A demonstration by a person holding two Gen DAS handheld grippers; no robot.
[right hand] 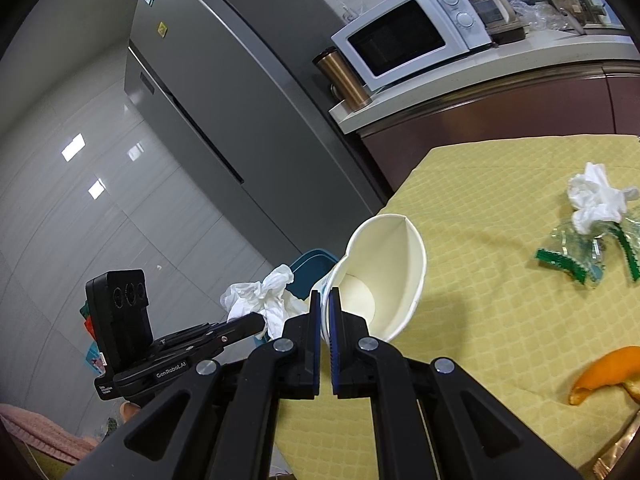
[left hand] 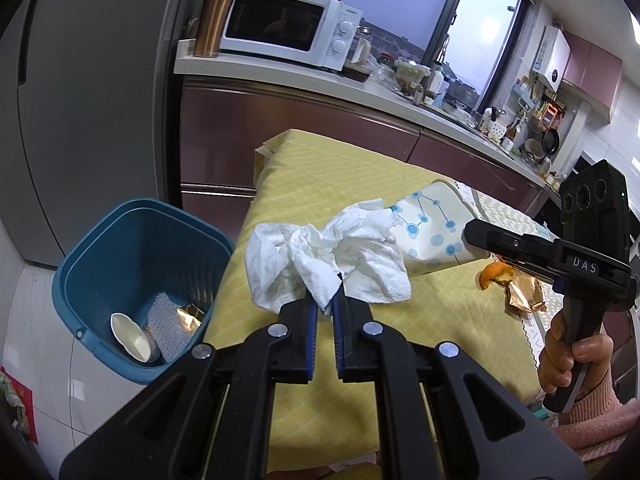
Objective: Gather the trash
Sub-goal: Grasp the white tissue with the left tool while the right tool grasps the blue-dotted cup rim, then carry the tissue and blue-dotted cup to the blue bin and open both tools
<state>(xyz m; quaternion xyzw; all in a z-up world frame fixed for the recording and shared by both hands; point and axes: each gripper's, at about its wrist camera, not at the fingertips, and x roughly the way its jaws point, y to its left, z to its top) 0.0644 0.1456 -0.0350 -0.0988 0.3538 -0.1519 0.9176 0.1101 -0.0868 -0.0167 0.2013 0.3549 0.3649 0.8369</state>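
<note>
The left gripper (left hand: pixel 325 298) is clamped on a crumpled white paper tissue (left hand: pixel 324 254) and holds it near the left edge of the table spread with a yellow quilted cloth (left hand: pixel 320 168), close to the blue plastic waste bin (left hand: pixel 100 240) that stands on the floor just off that edge. The right gripper (right hand: pixel 325 300) is closed on the rim of a white paper cup (right hand: pixel 384 276), tilted with its mouth toward the camera, also above the bin-side edge of the table; in the left wrist view a pale packet with blue dots (left hand: pixel 432 220) shows beyond the tissue. The bin already holds a flattened white cup, a clear bubbled sheet and a scrap of gold foil, so I judge the task partly done: two pieces are in hand and not yet dropped. Left on the cloth are an orange peel (right hand: pixel 604 372), a gold foil wrapper (left hand: pixel 524 294), a second crumpled tissue (right hand: pixel 596 196) and a clear wrapper with green serrated edges (right hand: pixel 580 252), all toward the far and right parts of the table. The bin mouth is wide and unobstructed, with the grey refrigerator (right hand: pixel 224 92) behind it, but the two grippers are close together, so they will likely need to release in turn.
</note>
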